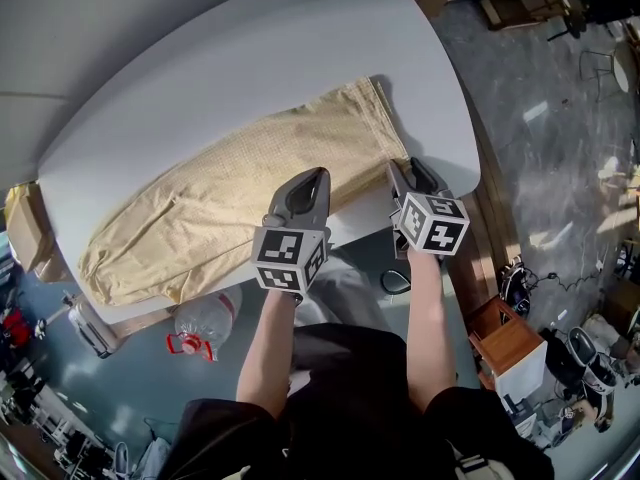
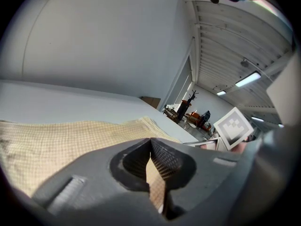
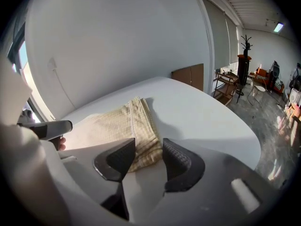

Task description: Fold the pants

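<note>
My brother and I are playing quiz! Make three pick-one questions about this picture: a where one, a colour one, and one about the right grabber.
1. Where do the pants lie? A floor B table C chair
2. What colour are they? A blue B black C pale yellow
3. The right gripper's jaws are: A apart B pressed together C clamped on a cup
Answers: B, they are spread across the tabletop; C, the cloth is pale yellow; A, a gap shows between the jaws, with the pants' corner seen through it.
</note>
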### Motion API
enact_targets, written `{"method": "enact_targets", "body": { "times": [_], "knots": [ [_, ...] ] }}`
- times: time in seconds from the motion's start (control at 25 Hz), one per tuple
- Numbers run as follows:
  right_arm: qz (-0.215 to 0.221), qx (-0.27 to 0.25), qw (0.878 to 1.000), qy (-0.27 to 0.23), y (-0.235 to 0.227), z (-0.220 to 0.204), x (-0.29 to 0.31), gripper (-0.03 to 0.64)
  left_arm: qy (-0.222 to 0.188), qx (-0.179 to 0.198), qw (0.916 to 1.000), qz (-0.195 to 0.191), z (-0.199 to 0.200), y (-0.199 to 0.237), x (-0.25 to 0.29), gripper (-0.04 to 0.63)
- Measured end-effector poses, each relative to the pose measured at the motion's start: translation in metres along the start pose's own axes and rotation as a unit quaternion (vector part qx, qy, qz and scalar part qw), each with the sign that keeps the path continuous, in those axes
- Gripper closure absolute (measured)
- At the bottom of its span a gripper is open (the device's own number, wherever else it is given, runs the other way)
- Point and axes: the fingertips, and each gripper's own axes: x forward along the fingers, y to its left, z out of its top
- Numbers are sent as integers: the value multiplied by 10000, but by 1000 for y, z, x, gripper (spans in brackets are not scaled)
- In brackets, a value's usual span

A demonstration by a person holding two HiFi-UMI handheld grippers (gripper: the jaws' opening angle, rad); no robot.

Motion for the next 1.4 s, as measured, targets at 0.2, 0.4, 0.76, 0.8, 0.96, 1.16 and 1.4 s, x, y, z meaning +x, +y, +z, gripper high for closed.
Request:
{"method": "enact_targets", "body": {
  "times": [0.2,0.4,0.76,0.8,0.96,1.16,1.4],
  "knots": [
    [109,-247,9993,243,8,-1,6,480,-47,-46,9999,108,0,6,-9,590],
    [295,-174,9989,310,14,-1,7,535,-134,-95,9996,235,4,14,-19,590],
    [510,30,9986,-163,23,14,-9,537,-339,-229,9986,329,13,19,-42,591],
    [515,53,9984,-211,24,16,-12,537,-357,-228,9985,341,14,19,-47,591],
    [573,98,9976,-369,30,27,-19,537,-456,-229,9976,475,17,25,-67,590],
    [715,-40,9959,-557,55,42,-27,537,-679,-446,9948,620,22,41,-94,591],
    [851,-269,9930,-769,95,55,-38,537,-947,-567,9910,759,30,63,-130,591]
  ]
}}
